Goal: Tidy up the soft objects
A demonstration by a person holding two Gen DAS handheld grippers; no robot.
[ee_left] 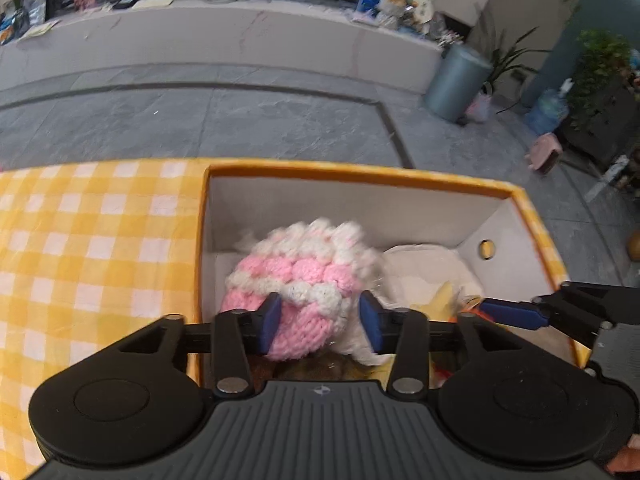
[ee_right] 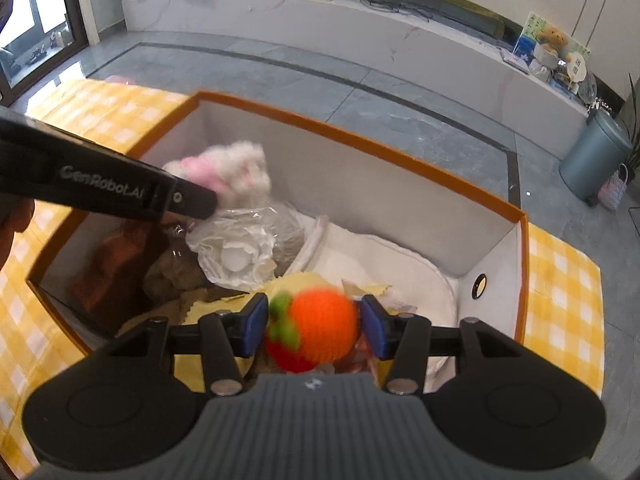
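While both grippers hang over the orange-rimmed white-walled storage box [ee_right: 400,152] on the yellow checked tablecloth [ee_left: 80,232], the left gripper [ee_left: 320,316] has its blue pads spread around a pink-and-white knitted hat [ee_left: 300,280], one pad apart from it. The right gripper [ee_right: 314,320] is parted around an orange knitted ball with green leaves [ee_right: 320,326], contact unclear.

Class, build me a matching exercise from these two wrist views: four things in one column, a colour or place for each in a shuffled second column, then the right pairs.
1. knitted hat
2. knitted fruit
3. storage box
4. bin

a. orange with green leaves
b. standing on the floor beyond the table
c. pink and white
d. orange rim, pale inside walls

Pairs: 1-c, 2-a, 3-d, 4-b
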